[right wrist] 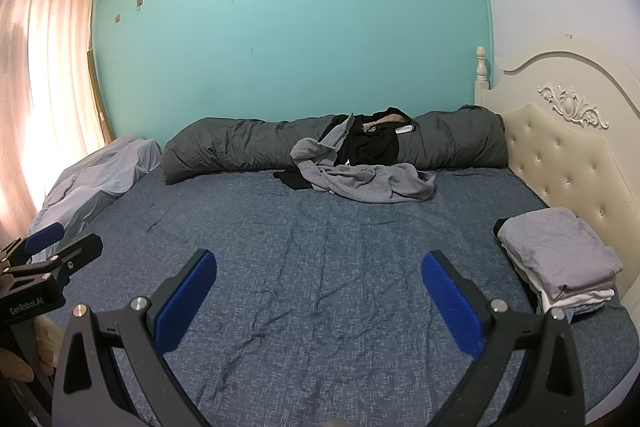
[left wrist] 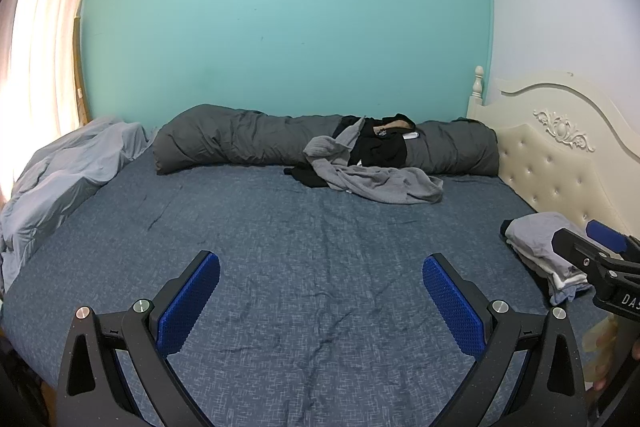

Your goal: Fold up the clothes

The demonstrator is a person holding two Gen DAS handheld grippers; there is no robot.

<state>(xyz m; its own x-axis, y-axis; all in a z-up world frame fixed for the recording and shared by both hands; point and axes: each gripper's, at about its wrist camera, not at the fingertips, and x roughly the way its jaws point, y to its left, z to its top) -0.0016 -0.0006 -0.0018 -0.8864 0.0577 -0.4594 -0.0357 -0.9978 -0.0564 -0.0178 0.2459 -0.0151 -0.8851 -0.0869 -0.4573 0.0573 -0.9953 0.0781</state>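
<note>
A heap of unfolded clothes lies at the far side of the bed: a grey garment spread on the sheet and black garments draped over the rolled quilt. A stack of folded clothes sits at the right by the headboard. My left gripper hovers open over the bare blue sheet with nothing between its fingers. My right gripper is open too, also over bare sheet. Each gripper shows at the edge of the other's view, the right one beside the folded stack.
A dark grey rolled quilt runs along the teal wall. A pale grey blanket is bunched at the left by the curtain. The cream tufted headboard bounds the right side.
</note>
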